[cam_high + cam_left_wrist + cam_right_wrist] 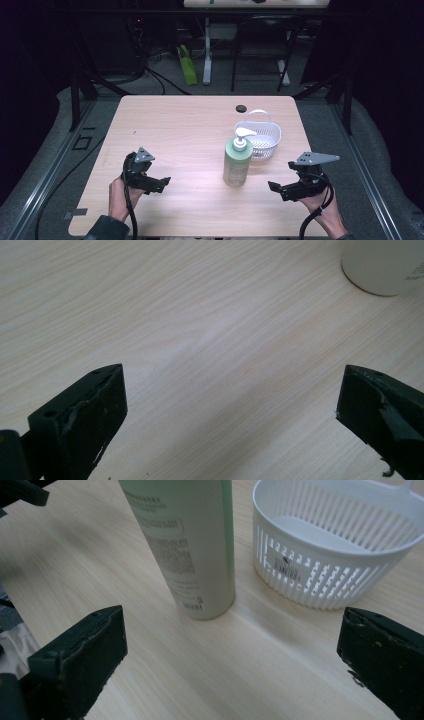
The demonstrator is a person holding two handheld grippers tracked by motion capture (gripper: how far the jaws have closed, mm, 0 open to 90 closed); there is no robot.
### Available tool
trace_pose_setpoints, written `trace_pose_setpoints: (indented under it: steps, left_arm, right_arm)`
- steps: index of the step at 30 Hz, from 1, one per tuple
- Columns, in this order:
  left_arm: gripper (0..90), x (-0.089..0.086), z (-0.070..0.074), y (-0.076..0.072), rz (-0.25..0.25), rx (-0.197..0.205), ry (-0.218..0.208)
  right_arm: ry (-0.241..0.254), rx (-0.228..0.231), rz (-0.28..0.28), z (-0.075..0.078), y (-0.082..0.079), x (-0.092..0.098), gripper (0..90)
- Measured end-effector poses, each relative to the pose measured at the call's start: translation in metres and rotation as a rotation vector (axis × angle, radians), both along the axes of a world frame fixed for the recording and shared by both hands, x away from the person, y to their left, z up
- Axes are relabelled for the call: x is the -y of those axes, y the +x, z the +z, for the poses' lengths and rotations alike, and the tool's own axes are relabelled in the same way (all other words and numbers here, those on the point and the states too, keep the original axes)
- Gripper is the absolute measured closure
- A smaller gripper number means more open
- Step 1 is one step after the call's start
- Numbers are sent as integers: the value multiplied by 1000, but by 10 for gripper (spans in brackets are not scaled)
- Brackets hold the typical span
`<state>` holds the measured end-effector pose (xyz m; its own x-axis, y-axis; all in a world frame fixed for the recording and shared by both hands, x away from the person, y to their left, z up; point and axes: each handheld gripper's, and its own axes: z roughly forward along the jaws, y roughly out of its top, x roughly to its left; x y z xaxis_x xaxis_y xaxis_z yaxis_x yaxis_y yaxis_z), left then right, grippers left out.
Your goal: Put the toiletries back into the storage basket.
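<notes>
- High view: my left gripper [150, 181] and right gripper [292, 189] flank the pump bottle [237, 162], which stands upright mid-table, just in front of the white basket [265, 137].
- Left gripper view: my jaws stand wide apart over bare table [200, 340]; the bottle's base [382, 265] sits far ahead.
- Right gripper view: jaws apart, empty, with the bottle close ahead. I'd approach level, grip its lower body squarely and avoid tipping it.

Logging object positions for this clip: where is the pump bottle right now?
The pump bottle stands upright right of centre on the table in the high view, just in front of the white basket, between both tools.
</notes>
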<state>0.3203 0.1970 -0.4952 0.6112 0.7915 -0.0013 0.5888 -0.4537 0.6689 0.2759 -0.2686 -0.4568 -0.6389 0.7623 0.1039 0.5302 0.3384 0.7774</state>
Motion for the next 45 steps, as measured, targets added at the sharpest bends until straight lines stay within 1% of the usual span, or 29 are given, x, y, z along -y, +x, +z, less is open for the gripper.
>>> trace_pose_setpoints:
  steps: [2,4,5,7,8,10,11,12,14,15,16,21,23,26,29,32,33,35,36,39,42,43,44,45]
  left_arm:
    - [0,-2,0,1,7,-1,-11]
    - [0,-3,1,1,5,2,-6]
    - [0,-4,1,2,12,3,-14]
    - [0,-4,1,3,12,4,-12]
    - [0,-4,1,3,12,4,-12]
    - [0,-3,1,4,8,5,-10]
    - [0,-3,1,4,8,5,-10]
    - [0,-3,1,4,9,4,-11]
    - [0,-3,1,5,8,5,-12]
    - [0,-3,1,5,6,3,-14]
    - [0,-3,1,5,6,3,-14]
    - [0,-1,0,6,-4,-5,-15]
    - [0,-1,0,7,-10,-3,-12]
    - [0,0,0,7,-16,-3,-11]
    - [0,0,1,8,-20,0,-9]
    - [0,0,0,8,-17,0,-17]
    - [0,0,1,8,-19,-2,-18]
    - [0,0,1,8,-19,-2,-16]
    - [0,0,1,8,-20,4,-13]
    - [0,0,2,8,-20,10,-17]
    - [0,0,1,8,-24,3,-12]
    - [0,1,1,8,-26,1,-11]
    - [0,1,1,8,-29,0,-13]
    - [0,1,1,8,-34,-2,-30]
  right_arm:
    - [25,17,12,7,3,-6,0]
    - [35,17,17,10,5,-7,0]
    - [45,18,28,13,8,-11,0]
    - [49,33,39,17,10,-16,0]
    - [49,33,39,17,10,-16,0]
    - [58,44,53,22,13,-23,0]
    - [58,44,53,22,13,-23,0]
    - [62,56,57,24,15,-27,0]
    - [62,57,62,24,15,-29,0]
    - [68,64,67,26,17,-33,0]
    - [68,64,67,26,17,-33,0]
    - [76,76,88,26,25,-46,0]
    - [79,75,92,26,27,-48,0]
    - [92,87,91,28,32,-55,0]
    - [106,95,92,28,34,-57,0]
    - [110,103,92,28,38,-62,0]
    - [120,104,96,28,40,-64,0]
    - [117,106,99,27,42,-67,0]
    - [118,119,95,28,42,-69,0]
    - [132,119,92,28,45,-72,0]
    - [137,123,92,28,47,-74,0]
    - [150,133,87,27,49,-76,0]
    - [150,142,84,27,49,-79,4]
    - [156,157,78,27,49,-80,33]
